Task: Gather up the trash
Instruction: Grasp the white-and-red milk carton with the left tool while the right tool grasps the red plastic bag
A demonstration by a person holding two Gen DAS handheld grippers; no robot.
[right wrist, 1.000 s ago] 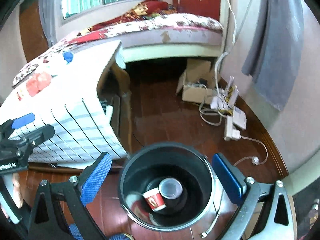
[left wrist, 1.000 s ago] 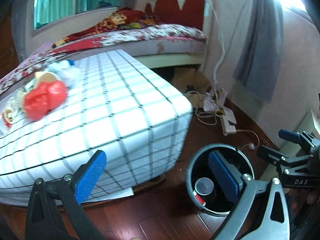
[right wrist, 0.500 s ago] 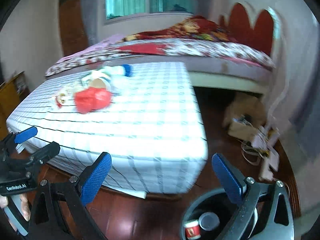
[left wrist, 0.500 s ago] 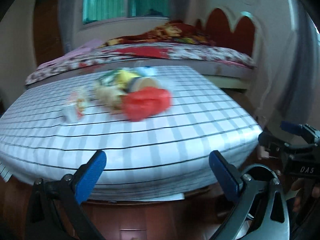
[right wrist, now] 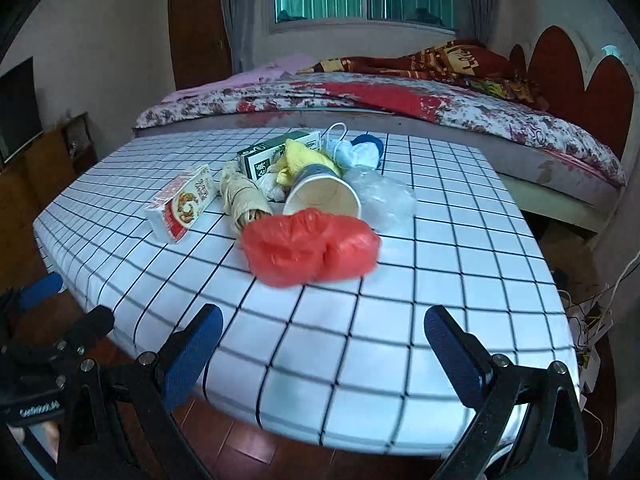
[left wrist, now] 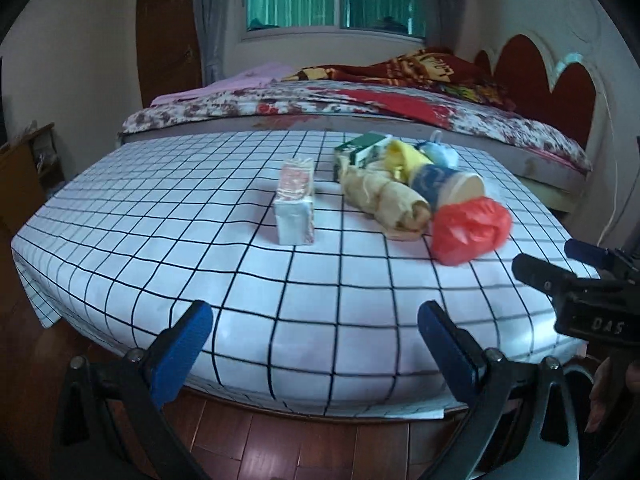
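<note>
A heap of trash lies on the checked tablecloth (left wrist: 200,220) (right wrist: 440,248). It holds a red plastic bag (left wrist: 470,230) (right wrist: 310,250), a paper cup on its side (left wrist: 444,184) (right wrist: 322,196), a rolled brown paper wrapper (left wrist: 384,200) (right wrist: 242,196), a small red-and-white carton (left wrist: 295,204) (right wrist: 184,206), a green box (left wrist: 362,152) (right wrist: 276,154), yellow scraps and a clear bag (right wrist: 380,196). My left gripper (left wrist: 316,340) is open and empty at the table's near edge. My right gripper (right wrist: 324,344) is open and empty too, just in front of the red bag.
A bed with a floral cover (left wrist: 360,108) (right wrist: 360,100) runs behind the table, with a red headboard (right wrist: 576,68) at the right. Cables and a power strip (right wrist: 592,320) lie on the wooden floor at the right. A wooden cabinet (left wrist: 24,176) stands at the left.
Both views have swung away from the black bin on the floor and now face the table top. The trash heap is nearer and centred. Both grippers stay open.
</note>
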